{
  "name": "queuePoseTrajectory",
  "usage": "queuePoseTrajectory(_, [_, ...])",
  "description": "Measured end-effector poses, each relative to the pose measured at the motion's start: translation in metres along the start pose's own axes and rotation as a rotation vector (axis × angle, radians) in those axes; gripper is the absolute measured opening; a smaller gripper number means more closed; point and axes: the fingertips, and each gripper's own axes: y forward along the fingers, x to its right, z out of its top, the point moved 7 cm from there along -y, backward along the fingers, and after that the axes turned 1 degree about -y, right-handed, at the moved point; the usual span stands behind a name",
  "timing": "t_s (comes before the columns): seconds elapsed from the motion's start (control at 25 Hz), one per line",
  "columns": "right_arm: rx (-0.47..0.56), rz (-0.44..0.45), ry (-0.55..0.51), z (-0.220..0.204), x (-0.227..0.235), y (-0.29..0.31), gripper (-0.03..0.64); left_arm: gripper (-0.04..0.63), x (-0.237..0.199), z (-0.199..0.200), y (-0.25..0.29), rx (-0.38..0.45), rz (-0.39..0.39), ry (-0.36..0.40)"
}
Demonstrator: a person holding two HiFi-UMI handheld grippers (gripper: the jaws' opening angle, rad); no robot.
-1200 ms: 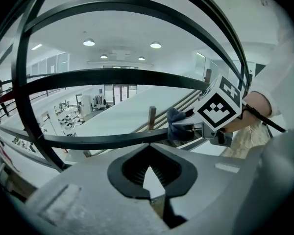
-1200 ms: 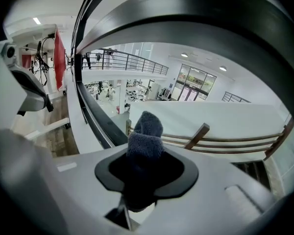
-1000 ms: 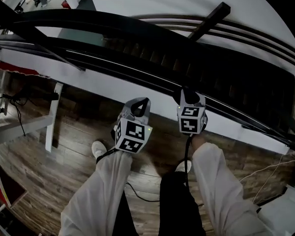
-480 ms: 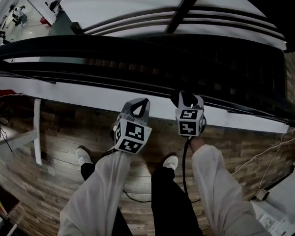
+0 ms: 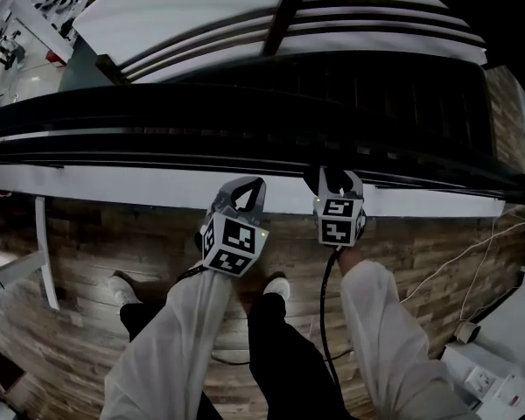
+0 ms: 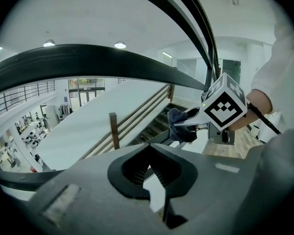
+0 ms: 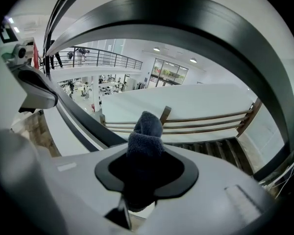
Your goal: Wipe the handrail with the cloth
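The dark handrail (image 5: 157, 116) curves across the head view just beyond both grippers; in the gripper views it arches overhead as a broad dark band (image 6: 63, 65) (image 7: 196, 28). My right gripper (image 5: 335, 178) is shut on a dark blue-grey fleecy cloth (image 7: 145, 136), held below the rail; whether the cloth touches the rail I cannot tell. The left gripper view shows that cloth (image 6: 182, 125) sticking out of the right jaws. My left gripper (image 5: 248, 188) hangs beside it to the left, its jaws (image 6: 151, 173) shut with nothing between them.
A white ledge (image 5: 114, 186) runs under the railing. Beyond it a staircase (image 5: 402, 86) drops away beside a white wall with wooden rails (image 7: 206, 119). I stand on a wooden floor (image 5: 79, 261). Cables (image 5: 455, 261) and white boxes (image 5: 494, 370) lie at the right.
The head view has swung along the railing; the feet have shifted on the floor. Both grippers keep the same pose below the rail, the cloth still in the right one.
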Motion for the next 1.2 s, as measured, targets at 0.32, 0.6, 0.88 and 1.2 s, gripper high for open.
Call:
queuePoseTrajectory(0.32, [0.011, -0.026, -0.006, -0.03, 0.069, -0.002, 0.104, 0.0, 0.057, 0.028, 0.057, -0.006, -0.059, 0.058])
queuePoseTrajectory(0.6, [-0.018, -0.051, 0.031, -0.054, 0.105, -0.005, 0.104, 0.0, 0.089, 0.045, 0.076, -0.01, -0.108, 0.111])
queuePoseTrajectory(0.88, [-0.003, -0.06, 0.069, -0.069, 0.138, -0.009, 0.104, 0.0, 0.12, 0.056, 0.094, -0.021, -0.136, 0.16])
queuePoseTrajectory(1.2, [-0.015, -0.106, 0.106, -0.104, 0.203, -0.013, 0.104, 0.0, 0.181, 0.063, 0.129, -0.023, -0.211, 0.18])
